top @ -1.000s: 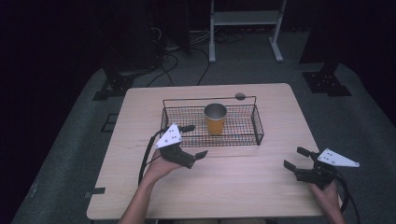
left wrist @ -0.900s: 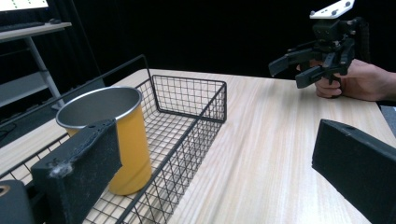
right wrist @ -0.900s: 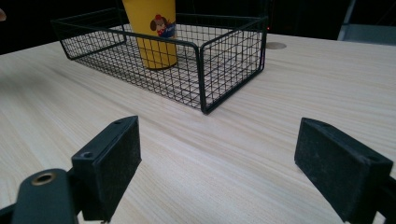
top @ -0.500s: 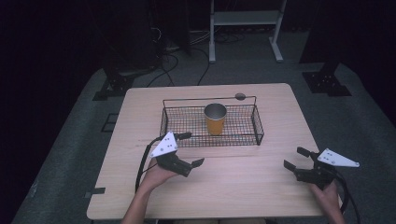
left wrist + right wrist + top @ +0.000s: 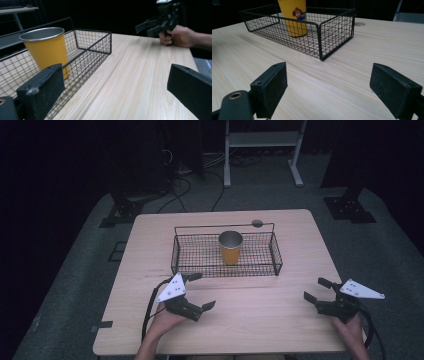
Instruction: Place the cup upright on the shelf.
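Observation:
A yellow metal cup (image 5: 230, 248) stands upright in a black wire basket (image 5: 190, 255) at the middle of the wooden table (image 5: 260, 320). My left gripper (image 5: 204, 290) is open just in front of the basket's left front corner, holding nothing. In the left gripper view the cup (image 5: 45, 50) and basket (image 5: 93, 52) sit at the left past my open left gripper (image 5: 117, 95). My right gripper (image 5: 315, 289) is open near the table's right front corner. The right gripper view has the cup (image 5: 295, 17) and basket (image 5: 322, 37) well ahead of my empty right gripper (image 5: 332, 87).
A round grey grommet (image 5: 257, 223) sits in the tabletop behind the basket. Bare wood stretches between the two grippers and in front of the basket. Beyond the table, cables (image 5: 185, 185) and a white stand (image 5: 260, 150) lie on the dark floor.
My left gripper has drawn back from the basket toward the table's front edge and turned to the right. The right gripper has stayed where it was.

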Available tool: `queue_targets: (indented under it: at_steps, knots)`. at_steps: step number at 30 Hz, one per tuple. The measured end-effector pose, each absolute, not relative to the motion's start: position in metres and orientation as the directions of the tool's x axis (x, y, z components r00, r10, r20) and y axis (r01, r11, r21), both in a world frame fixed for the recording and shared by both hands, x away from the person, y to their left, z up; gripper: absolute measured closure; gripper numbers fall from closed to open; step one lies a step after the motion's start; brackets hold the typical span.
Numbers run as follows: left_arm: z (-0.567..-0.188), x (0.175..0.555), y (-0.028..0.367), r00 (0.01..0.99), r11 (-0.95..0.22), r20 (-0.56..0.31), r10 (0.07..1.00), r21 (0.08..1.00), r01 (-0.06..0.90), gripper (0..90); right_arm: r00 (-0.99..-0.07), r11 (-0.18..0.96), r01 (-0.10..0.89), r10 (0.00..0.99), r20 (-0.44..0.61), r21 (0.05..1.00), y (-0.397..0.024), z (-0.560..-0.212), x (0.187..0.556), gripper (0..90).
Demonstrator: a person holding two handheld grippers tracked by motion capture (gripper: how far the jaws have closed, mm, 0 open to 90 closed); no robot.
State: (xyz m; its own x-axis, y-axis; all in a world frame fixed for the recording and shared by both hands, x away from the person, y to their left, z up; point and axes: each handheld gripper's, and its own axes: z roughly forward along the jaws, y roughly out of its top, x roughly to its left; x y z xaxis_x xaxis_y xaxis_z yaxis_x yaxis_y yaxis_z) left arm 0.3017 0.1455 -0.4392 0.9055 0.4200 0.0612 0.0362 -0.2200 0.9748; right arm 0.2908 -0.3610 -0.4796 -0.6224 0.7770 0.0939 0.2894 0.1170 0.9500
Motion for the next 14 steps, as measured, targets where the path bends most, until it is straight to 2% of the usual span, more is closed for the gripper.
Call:
queue_targets:
  at_steps: [14]
  knots:
    - [-0.458, 0.279, 0.155, 0.899, -0.202, 0.032, 0.436, 0.977, 0.064, 0.5, -0.631, 0.118, 0.287, 0.77, 0.095, 0.951, -0.362, -0.48, 0.291, 13.5]
